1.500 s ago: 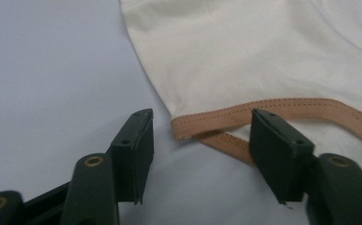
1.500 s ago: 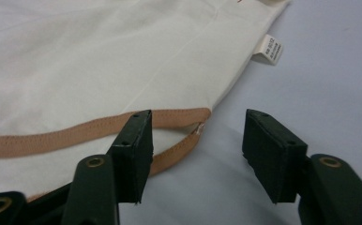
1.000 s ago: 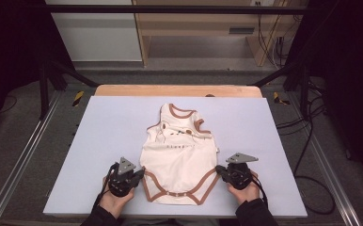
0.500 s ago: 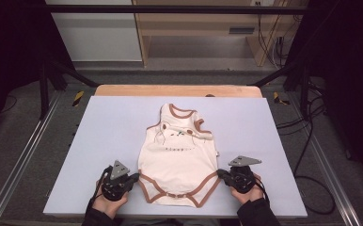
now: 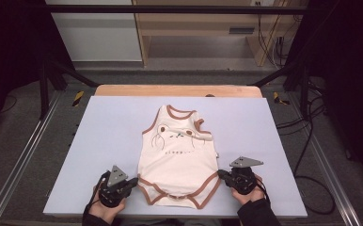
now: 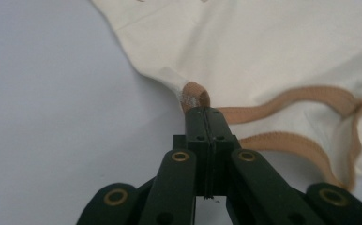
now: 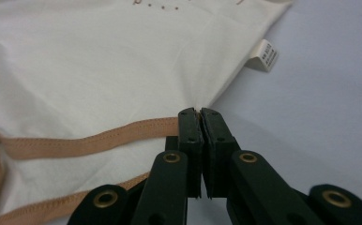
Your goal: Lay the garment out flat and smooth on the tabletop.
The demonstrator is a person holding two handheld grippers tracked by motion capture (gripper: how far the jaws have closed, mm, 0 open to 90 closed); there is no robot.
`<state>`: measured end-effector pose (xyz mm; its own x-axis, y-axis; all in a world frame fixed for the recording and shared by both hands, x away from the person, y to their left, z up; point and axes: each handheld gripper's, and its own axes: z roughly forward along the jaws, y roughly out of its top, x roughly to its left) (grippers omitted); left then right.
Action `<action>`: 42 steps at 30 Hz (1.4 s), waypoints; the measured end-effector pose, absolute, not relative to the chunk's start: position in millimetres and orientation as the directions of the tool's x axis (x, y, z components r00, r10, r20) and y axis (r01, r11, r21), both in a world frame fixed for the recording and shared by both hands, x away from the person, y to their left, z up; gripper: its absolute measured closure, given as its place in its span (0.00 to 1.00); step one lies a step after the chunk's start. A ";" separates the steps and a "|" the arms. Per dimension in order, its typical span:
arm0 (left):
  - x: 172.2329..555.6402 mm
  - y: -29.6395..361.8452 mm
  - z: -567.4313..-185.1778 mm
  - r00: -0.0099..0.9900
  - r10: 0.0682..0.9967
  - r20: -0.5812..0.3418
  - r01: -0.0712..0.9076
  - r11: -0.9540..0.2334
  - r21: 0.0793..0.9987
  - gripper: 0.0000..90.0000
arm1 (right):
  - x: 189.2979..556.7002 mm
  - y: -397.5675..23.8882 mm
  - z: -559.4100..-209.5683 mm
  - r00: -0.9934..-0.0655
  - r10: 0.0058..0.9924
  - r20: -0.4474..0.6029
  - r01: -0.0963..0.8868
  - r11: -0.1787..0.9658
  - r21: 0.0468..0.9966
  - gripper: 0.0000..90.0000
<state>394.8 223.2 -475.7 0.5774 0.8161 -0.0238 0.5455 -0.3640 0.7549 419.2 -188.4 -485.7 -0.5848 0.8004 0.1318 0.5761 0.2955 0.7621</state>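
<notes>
As it lies flat, bodysuit (image 5: pixel 177 160) lengthwise, neck end away.

Pale lavender tabletop (image 5: pixel 99 141) (wooden far edge) — cream, brown-trimmed baby bodysuit (image 5: pixel 179 165) flat at its near middle

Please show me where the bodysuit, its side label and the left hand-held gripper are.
bodysuit (image 5: pixel 177 162): high view, middle of the cream front.
label (image 7: pixel 264 55): right gripper view, white tag's middle.
left hand-held gripper (image 6: pixel 208 112): left gripper view, between the fingertips.
</notes>
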 end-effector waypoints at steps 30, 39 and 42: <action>441.8 243.2 -450.4 0.619 0.784 -0.054 0.415 -0.268 0.870 0.03 | 501.0 -196.6 -447.2 -0.540 0.832 0.126 0.422 0.138 0.896 0.34; 448.3 252.7 -459.9 0.642 0.762 -0.080 0.411 -0.255 0.875 0.00 | 559.2 -175.7 -452.6 -0.508 0.852 0.123 0.450 0.142 0.881 0.30; 449.4 255.6 -460.5 0.646 0.759 -0.081 0.407 -0.252 0.878 0.00 | 577.1 -169.4 -456.4 -0.491 0.862 0.128 0.472 0.140 0.871 0.29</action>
<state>449.4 255.6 -460.5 0.6457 0.7592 -0.0813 0.4072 -0.2523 0.8778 577.1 -169.4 -456.4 -0.4913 0.8616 0.1279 0.4715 0.1396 0.8707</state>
